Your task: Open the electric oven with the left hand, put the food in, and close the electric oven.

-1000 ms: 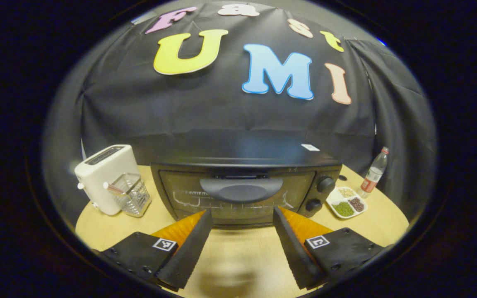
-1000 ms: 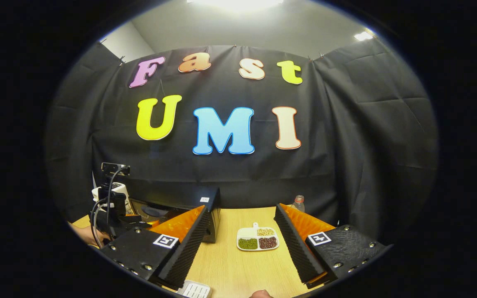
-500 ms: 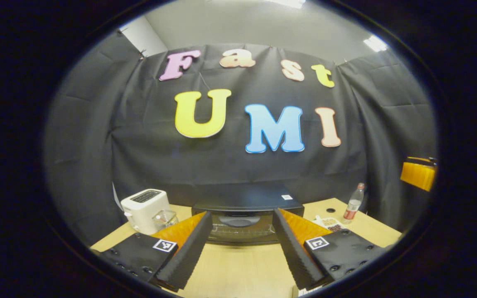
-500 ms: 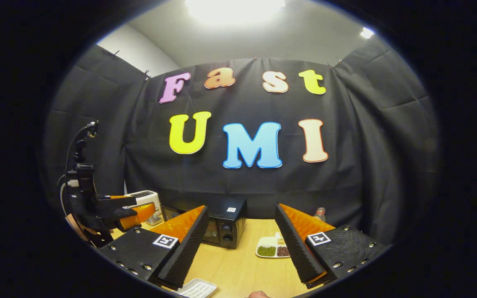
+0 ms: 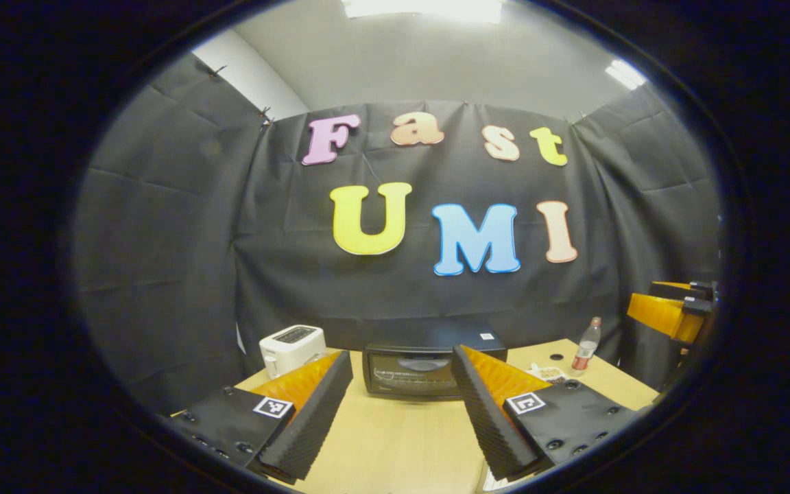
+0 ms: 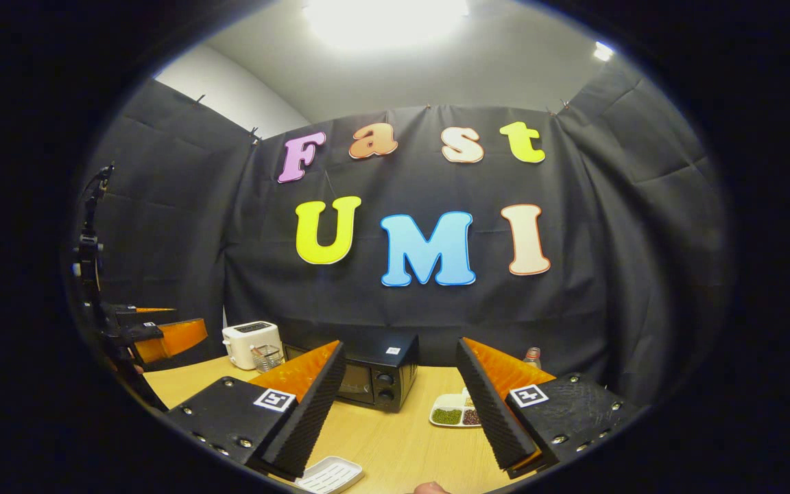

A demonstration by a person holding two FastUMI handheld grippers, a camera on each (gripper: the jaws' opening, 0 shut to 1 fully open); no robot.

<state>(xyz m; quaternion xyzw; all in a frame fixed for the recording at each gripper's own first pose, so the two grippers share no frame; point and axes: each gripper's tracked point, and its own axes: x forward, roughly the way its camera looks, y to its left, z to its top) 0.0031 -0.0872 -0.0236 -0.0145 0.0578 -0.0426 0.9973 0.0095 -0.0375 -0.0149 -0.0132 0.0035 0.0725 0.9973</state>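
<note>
The black electric oven (image 5: 412, 374) stands at the back of the wooden table (image 5: 395, 446) with its glass door closed. My left gripper (image 5: 402, 360) is open and empty, well back from the oven and pointing at its door. The food is a white divided plate (image 6: 453, 415) of green, dark and pale grains, lying to the right of the oven (image 6: 374, 381). My right gripper (image 6: 400, 357) is open and empty, back from the plate. Each gripper also shows in the other's view: the right gripper (image 5: 669, 315) far right, the left gripper (image 6: 162, 336) far left.
A white toaster (image 5: 291, 348) and a clear ribbed holder (image 6: 268, 357) stand left of the oven. A plastic bottle (image 5: 583, 353) stands at the back right. A white ridged tray (image 6: 330, 475) lies near the table's front edge. Bare tabletop (image 6: 395, 439) lies before the oven.
Both grippers have drawn back from the oven and tilted up, so the oven and plate look smaller and farther. The oven door stays closed. Both grippers remain open.
</note>
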